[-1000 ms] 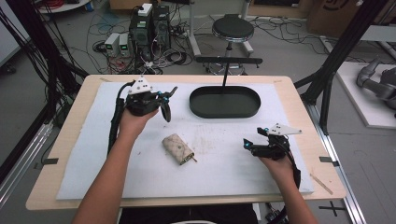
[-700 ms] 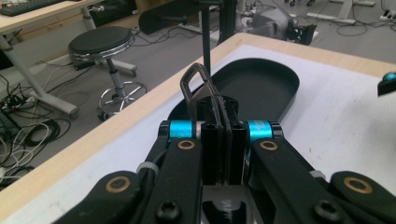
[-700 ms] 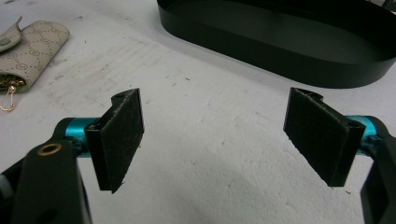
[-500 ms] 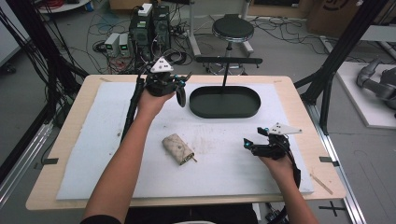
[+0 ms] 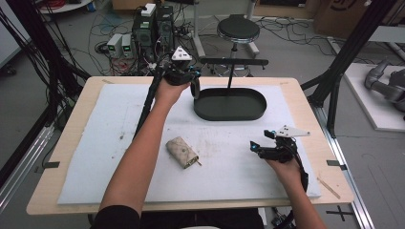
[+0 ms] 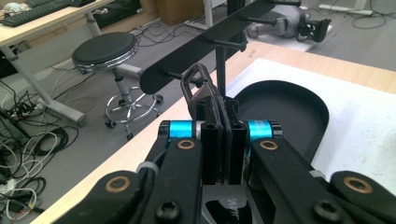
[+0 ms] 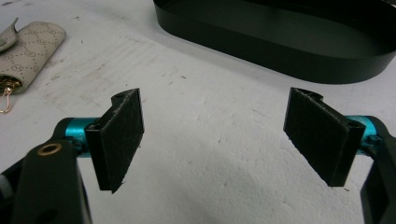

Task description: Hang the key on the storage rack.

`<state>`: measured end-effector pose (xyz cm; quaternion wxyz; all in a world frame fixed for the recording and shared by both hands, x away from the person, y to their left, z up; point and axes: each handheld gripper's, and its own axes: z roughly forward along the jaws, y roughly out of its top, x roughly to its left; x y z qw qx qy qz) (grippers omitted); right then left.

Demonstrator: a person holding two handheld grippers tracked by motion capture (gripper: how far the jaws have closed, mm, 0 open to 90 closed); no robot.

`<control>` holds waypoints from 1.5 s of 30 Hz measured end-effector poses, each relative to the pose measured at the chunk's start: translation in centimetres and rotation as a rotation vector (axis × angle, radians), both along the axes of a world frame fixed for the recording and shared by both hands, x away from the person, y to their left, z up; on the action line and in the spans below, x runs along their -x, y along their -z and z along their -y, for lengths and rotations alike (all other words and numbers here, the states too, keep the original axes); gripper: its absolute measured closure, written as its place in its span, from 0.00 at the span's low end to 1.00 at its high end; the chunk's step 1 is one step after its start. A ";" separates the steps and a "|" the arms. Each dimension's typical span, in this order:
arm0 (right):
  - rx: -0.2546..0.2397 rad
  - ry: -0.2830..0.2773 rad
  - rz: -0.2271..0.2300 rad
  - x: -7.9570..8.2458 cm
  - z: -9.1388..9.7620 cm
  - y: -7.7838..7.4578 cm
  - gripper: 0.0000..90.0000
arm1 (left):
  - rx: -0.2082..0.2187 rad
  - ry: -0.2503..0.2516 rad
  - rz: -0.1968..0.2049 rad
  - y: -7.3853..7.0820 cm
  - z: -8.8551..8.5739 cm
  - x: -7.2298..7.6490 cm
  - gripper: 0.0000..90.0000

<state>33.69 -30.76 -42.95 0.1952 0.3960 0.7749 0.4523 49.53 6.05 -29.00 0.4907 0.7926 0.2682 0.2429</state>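
My left gripper (image 5: 193,82) is raised at the far edge of the table, just left of the black oval tray (image 5: 229,114). It is shut (image 6: 217,109) on a small black loop-shaped piece (image 6: 198,84), which sticks up from the jaws. Close behind the loop stands a black rack bar (image 6: 210,49) with short pegs on a thin post (image 5: 230,76) rising from the tray. My right gripper (image 5: 254,148) rests low on the white mat at the right, open (image 7: 215,133), with nothing between its pads. A beige patterned pouch (image 5: 181,152) lies mid-mat.
The pouch (image 7: 28,51) has a small gold clasp at its end and lies left of the right gripper. A white mat (image 5: 95,143) covers the wooden table. A stool (image 5: 238,29), cables and electronics stand on the floor beyond the far edge.
The left gripper has risen and travelled right and away from the person, carrying the black loop toward the rack. The right gripper and the pouch have stayed put.
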 end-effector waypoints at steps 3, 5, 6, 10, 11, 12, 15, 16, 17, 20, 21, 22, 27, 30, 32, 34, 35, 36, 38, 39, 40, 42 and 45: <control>-0.002 0.003 0.005 0.1 0.1 0.0 0.23 | -0.021 0.001 -0.002 -0.3 0.7 -0.5 0.98; -0.003 0.004 0.006 0.1 0.2 0.0 0.23 | -0.041 -0.001 -0.005 -0.2 1.2 -0.8 0.98; -0.003 0.004 0.006 0.1 0.2 0.0 0.23 | -0.041 -0.001 -0.005 -0.2 1.2 -0.8 0.98; -0.014 0.005 0.001 0.2 0.3 0.0 0.23 | -0.066 0.001 -0.013 0.4 2.3 -1.1 0.98; -0.022 0.005 0.001 0.1 0.4 0.0 0.23 | -0.078 0.006 -0.019 0.7 2.9 -1.2 0.98; -0.022 0.005 0.001 0.1 0.4 0.0 0.23 | -0.078 0.006 -0.019 0.7 2.9 -1.2 0.98; -0.024 0.006 -0.001 0.2 0.4 0.0 0.23 | -0.093 0.008 -0.020 1.1 3.5 -1.3 0.98; -0.024 0.006 -0.001 0.2 0.4 0.0 0.23 | -0.093 0.008 -0.020 1.1 3.5 -1.3 0.98; -0.023 0.005 0.002 0.2 0.4 0.0 0.23 | -0.090 0.008 -0.020 1.1 3.6 -1.4 0.98; -0.025 0.003 0.002 0.2 0.4 0.0 0.23 | -0.100 0.007 -0.028 1.3 4.1 -1.8 0.98; -0.024 0.003 0.002 0.2 0.4 0.0 0.23 | -0.103 0.009 -0.027 1.3 4.2 -1.9 0.98; -0.024 0.004 0.001 0.2 0.4 0.0 0.23 | -0.104 0.006 -0.030 1.4 4.3 -2.0 0.98; -0.025 0.006 -0.001 0.2 0.4 0.1 0.23 | -0.106 0.002 -0.037 1.8 4.5 -2.5 0.98; -0.022 0.004 -0.001 0.2 0.5 0.1 0.23 | -0.097 0.000 -0.045 2.1 4.5 -2.8 0.97; -0.021 0.003 0.000 0.2 0.5 0.1 0.23 | -0.097 -0.004 -0.047 2.2 4.4 -2.9 0.97; -0.020 0.004 0.000 0.2 0.5 0.1 0.23 | -0.093 -0.006 -0.053 2.3 4.3 -3.1 0.97; -0.021 0.004 -0.003 0.2 0.5 0.1 0.23 | -0.092 -0.007 -0.053 2.3 4.2 -3.2 0.97; -0.021 0.004 -0.003 0.2 0.5 0.1 0.23 | -0.089 -0.008 -0.057 2.4 4.2 -3.2 0.97; -0.019 0.003 0.000 0.1 0.5 0.1 0.23 | -0.089 -0.007 -0.063 2.5 4.2 -3.3 0.96; -0.021 0.002 -0.003 0.1 0.5 0.2 0.23 | -0.091 0.004 -0.068 2.6 4.3 -3.3 0.90; -0.020 0.003 -0.001 0.1 0.5 0.2 0.23 | -0.091 0.004 -0.068 2.6 4.3 -3.3 0.86; -0.019 0.005 -0.003 0.1 0.5 0.2 0.23 | -0.085 0.008 -0.083 2.6 4.3 -3.2 0.83; -0.019 0.005 -0.003 0.1 0.5 0.2 0.23 | -0.076 0.018 -0.093 2.8 4.2 -2.8 0.78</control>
